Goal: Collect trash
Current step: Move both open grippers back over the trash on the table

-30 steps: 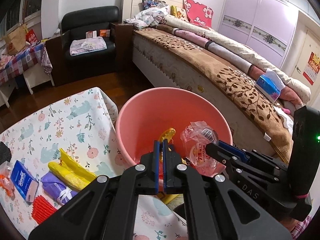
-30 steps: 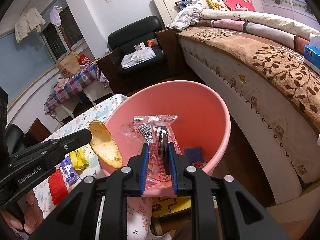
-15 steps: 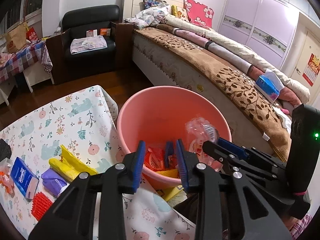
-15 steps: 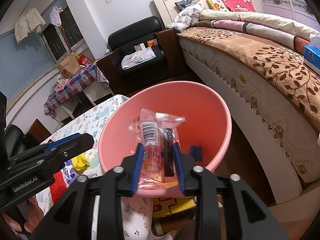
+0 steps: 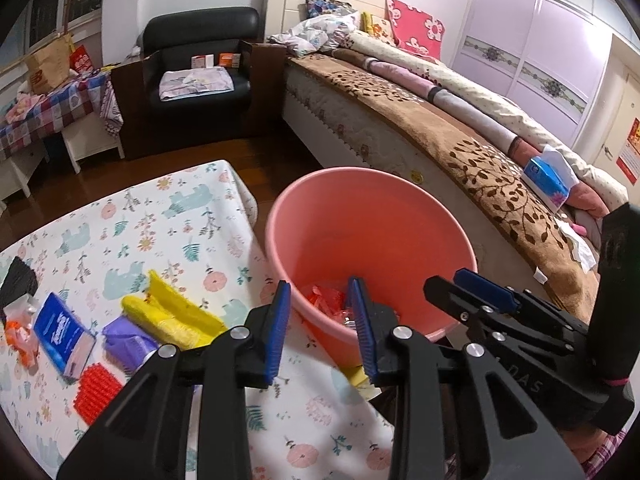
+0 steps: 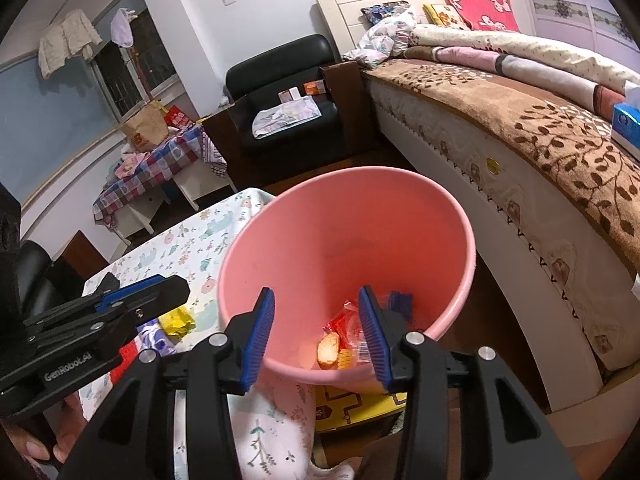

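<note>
A: The pink bin (image 6: 344, 240) sits right ahead of both tongs, beside the surface (image 5: 132, 224). Which step is this?

B: The drop looks done. The left tongs (image 5: 322, 322) stand half open with nothing between them; the right tongs (image 6: 316, 332) have just been opening (nothing between them either). Wrappers (image 6: 346, 330) lie in the bin's bottom, below the tips.

A: And next?

B: Swing left to the surface, I'd judge. A yellow wrapper (image 5: 176, 316), purple packet (image 5: 128, 340) and tissue pack (image 5: 64, 332) remain there.
</note>
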The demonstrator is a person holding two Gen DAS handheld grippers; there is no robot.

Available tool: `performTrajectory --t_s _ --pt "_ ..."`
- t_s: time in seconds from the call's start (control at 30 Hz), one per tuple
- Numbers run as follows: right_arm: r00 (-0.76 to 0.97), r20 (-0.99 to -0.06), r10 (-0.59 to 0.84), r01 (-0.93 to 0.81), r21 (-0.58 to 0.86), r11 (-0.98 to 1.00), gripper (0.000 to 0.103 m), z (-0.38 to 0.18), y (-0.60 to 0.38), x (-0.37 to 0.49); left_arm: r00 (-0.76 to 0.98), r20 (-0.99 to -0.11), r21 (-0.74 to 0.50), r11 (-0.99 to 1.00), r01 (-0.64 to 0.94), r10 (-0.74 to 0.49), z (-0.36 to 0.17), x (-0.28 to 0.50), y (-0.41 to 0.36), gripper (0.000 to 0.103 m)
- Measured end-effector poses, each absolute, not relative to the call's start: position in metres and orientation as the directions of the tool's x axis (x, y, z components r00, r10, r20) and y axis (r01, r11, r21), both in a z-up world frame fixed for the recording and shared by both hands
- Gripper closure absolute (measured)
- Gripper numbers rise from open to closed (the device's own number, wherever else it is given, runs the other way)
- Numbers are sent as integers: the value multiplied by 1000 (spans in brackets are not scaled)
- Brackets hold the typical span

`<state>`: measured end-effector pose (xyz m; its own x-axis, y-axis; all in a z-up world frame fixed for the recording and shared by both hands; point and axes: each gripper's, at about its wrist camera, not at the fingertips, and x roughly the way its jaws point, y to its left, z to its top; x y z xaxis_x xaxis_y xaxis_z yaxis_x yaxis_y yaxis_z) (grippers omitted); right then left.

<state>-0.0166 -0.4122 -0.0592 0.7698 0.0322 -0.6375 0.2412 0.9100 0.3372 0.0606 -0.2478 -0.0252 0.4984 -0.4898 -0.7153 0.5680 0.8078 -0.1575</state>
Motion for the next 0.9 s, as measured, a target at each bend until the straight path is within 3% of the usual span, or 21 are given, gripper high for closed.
performTrajectory --t_s 0.47,0.9 --pt "773 -625 108 121 314 942 60 -46 -349 -23 578 -698 -138 871 472 -423 -22 49 -183 72" --pt "752 -626 206 -13 298 954 60 -47 -288 -22 652 -695 -153 948 278 -304 -28 55 -67 72"
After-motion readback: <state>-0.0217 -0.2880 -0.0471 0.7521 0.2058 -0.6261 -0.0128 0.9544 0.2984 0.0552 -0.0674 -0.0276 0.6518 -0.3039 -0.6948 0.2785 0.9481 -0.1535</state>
